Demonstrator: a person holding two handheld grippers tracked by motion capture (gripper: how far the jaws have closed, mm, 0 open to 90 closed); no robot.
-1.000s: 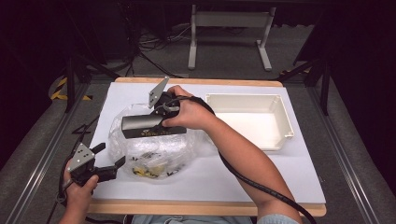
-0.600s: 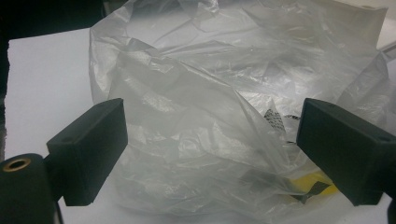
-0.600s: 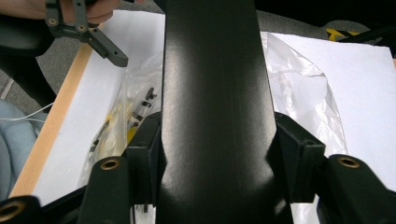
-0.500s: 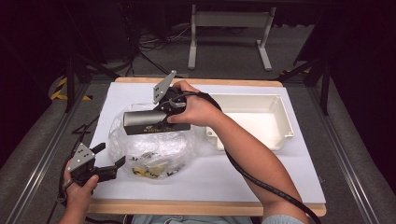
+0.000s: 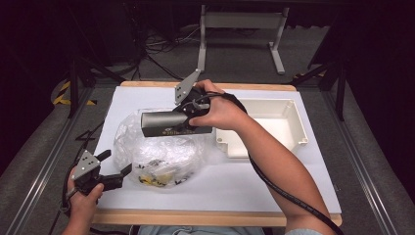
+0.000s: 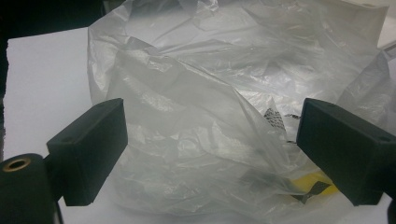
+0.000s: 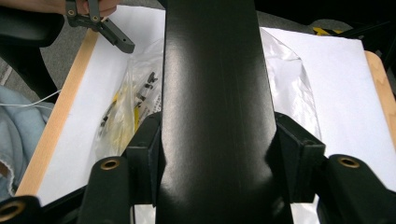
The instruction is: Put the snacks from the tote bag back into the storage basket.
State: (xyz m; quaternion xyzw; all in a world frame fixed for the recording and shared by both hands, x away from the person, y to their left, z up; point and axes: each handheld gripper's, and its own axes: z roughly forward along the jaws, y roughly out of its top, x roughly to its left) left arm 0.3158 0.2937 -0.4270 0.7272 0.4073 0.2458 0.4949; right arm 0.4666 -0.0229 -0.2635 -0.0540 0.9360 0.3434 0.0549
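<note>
A clear plastic bag [image 5: 159, 147] lies crumpled on the left half of the white table [image 5: 274, 181], with small yellow and black items inside showing through its near side. Its film is thin, wrinkled and glossy, catching the light in pale streaks.

The right gripper [image 5: 192, 119] is held above the far part of the bag, and its jaws are clamped on a long dark grey box [image 5: 173, 125] that lies level, pointing left over the bag. In the right gripper view the box [image 7: 212, 107] is smooth and dark with a dull sheen, pinched on both sides by the jaws.

The left gripper [image 5: 117, 169] sits at the near left corner of the table, its jaws spread wide and pointing at the near left edge of the bag. In the left gripper view the bag [image 6: 224, 107] lies between and beyond the parted jaws.

A shallow white tray [image 5: 293, 117] rests on the table right of the bag.
</note>
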